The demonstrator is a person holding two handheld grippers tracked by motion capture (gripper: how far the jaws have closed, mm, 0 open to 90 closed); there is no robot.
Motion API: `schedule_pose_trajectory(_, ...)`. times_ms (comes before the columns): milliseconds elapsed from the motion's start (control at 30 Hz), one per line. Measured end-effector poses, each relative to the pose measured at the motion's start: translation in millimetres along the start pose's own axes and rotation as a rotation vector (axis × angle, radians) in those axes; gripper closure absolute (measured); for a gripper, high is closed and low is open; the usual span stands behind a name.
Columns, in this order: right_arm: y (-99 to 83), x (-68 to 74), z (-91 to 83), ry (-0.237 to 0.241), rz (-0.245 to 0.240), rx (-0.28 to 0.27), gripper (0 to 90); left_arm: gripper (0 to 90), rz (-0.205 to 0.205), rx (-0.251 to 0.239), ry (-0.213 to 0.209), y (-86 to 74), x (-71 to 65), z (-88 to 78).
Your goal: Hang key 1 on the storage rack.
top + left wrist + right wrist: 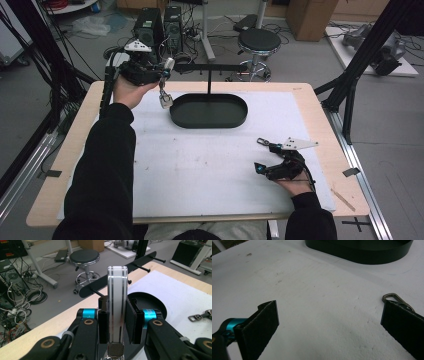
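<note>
My left gripper [161, 71] is raised over the table's far left corner and is shut on a flat silver piece with dark stripes [117, 285]. The piece stands up between the pads [131, 320] and has a metal mesh end near the camera. In the high view part of the silver piece [165, 100] dangles below the gripper, beside the left end of the black oval tray [235, 121]. My right gripper [265, 157] rests low at the right front, open, with nothing between its pads [262, 325]. A small metal clip [392, 298] lies just beyond its right pad.
The oval tray is the base of a black stand whose post carries a crossbar with pegs [140, 261]. A white mat [200, 165] covers the wooden table. Beyond the far edge stand a stool [258, 42] and computer cases [150, 27].
</note>
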State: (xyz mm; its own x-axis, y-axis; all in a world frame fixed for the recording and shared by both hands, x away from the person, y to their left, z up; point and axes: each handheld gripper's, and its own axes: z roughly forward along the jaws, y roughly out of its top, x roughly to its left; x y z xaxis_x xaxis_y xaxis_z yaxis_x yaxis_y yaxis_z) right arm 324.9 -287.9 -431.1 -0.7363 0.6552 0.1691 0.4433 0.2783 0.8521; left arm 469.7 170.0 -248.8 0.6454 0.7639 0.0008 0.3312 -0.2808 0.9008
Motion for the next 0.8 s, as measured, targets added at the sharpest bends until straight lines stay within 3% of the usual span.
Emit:
schedule_pose_trajectory(233, 1.3, 2.2, 5.4, 0.015, -0.006, 0.013, 0.8, 74.6, -0.005, 0.001, -0.010, 6.6, 3.2, 20.0)
schedule_pose_trajectory(300, 1.4, 2.0, 6.4, 0.011, -0.007, 0.014, 0.8, 74.5, 0.001, 0.018, 0.005, 10.4, 3.6, 24.9)
schedule_pose_trajectory(633, 1.4, 0.8, 7.4, 0.009, -0.007, 0.016, 0.8, 74.5, -0.002, -0.035, 0.001, 31.6, 2.2, 40.3)
schedule_pose_trajectory(800, 1.5, 0.5, 6.2, 0.013, 0.000, 0.012, 0.8, 74.6, -0.025, -0.041, -0.006, 31.4, 4.3, 47.4)
